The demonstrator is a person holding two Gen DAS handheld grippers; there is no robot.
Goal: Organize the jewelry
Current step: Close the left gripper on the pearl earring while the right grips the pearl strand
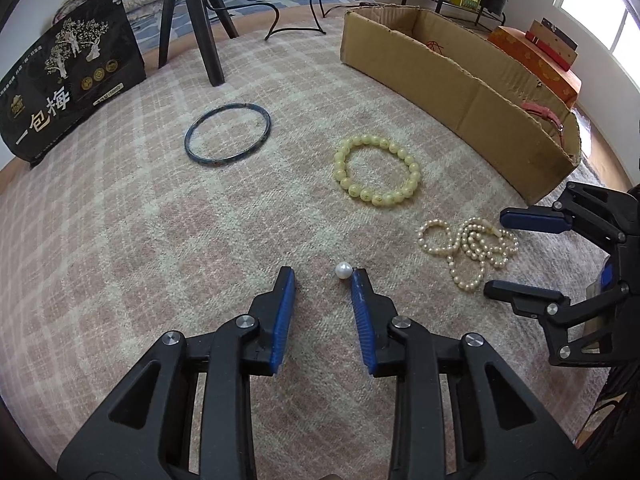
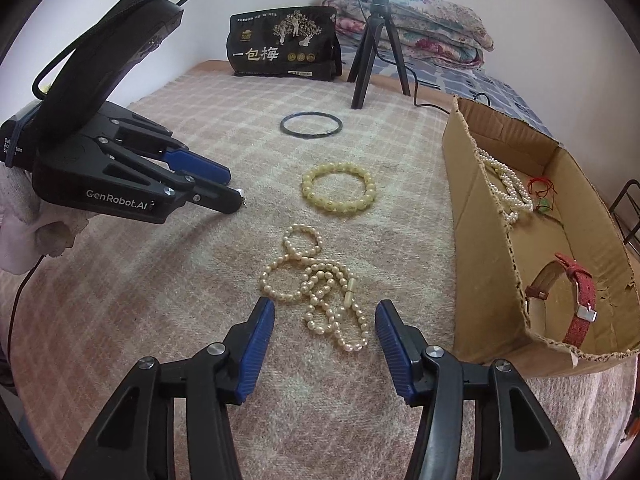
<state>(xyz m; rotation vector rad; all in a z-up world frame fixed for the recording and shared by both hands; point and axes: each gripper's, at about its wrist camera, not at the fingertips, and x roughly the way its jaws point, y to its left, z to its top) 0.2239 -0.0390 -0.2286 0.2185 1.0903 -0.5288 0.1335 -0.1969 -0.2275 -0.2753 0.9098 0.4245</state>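
On the pink checked blanket [image 1: 120,240] we see our left claw [image 1: 323,276] released, a loose pearl [image 1: 343,270] touching its right fingertip, and our right claw [image 2: 325,308] released astride the tangled pearl necklace [image 2: 320,292] beside the cardboard box [image 2: 480,240].

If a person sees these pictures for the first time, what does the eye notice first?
Probably the tangled pearl necklace on the pink checked blanket, lying between the open right gripper. Next, the cardboard box at the right, holding a red watch.
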